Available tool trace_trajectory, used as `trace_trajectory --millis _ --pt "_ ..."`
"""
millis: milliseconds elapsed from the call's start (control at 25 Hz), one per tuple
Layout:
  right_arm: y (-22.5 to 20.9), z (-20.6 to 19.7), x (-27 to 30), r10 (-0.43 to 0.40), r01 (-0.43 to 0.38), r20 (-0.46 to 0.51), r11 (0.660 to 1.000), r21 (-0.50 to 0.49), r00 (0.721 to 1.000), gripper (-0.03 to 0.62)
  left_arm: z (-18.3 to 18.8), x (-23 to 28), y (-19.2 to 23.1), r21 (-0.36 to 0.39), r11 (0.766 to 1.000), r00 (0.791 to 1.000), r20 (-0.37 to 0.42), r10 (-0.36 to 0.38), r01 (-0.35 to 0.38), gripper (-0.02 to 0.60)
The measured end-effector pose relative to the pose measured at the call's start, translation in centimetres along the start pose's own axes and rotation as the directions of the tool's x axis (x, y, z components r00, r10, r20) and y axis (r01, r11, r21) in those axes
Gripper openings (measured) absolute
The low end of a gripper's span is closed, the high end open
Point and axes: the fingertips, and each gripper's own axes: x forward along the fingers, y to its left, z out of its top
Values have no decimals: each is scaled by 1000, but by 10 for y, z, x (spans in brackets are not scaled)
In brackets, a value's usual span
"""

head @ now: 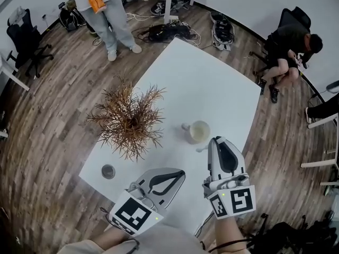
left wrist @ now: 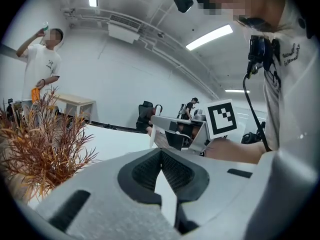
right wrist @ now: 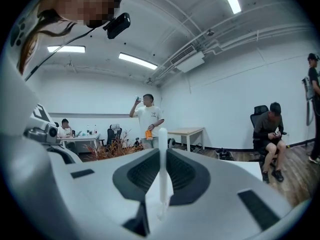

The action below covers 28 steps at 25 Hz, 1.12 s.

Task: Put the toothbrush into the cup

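Matt, smooth white worktop point(head: 212, 83); grained wood-plank floor point(head: 47, 115); glossy, ceramic-looking cup point(head: 192, 135); smooth white plastic toothbrush point(right wrist: 162, 154); dry, wiry plant point(head: 130, 120).

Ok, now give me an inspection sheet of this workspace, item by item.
Surface: white table.
Job's things: cup upright on the table; toothbrush held, not yet in the cup.
Clutter: dried plant; small round object.
Tools: left tool shut, empty; right tool shut on the toothbrush, beside the cup.
Cables: tangle on the floor beyond the table.
Surroundings: wood floor; standing person; seated person.
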Motion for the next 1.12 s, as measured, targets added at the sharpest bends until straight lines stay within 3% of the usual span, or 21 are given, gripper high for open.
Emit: trace_trajectory --millis 120,280,520,720,1120 --pt "-6 -6 8 -7 7 1 1000 13 1000 52 1 5 3 -31 999 1000 -5 8 -8 6" --pt "-14 -9 19 -14 14 4 1000 21 1000 52 -4 9 7 -3 1000 1000 -15 -2 1 6" --pt "-30 -10 31 -34 34 12 999 18 999 52 0 20 15 -71 997 1000 -19 18 -20 6" --pt "-40 -18 40 -47 46 13 999 13 999 52 -13 37 25 -14 1000 999 -49 7 -8 6" --pt "-51 -31 50 -58 58 -4 998 5 998 52 -16 60 28 -24 1000 996 -91 7 -9 6"
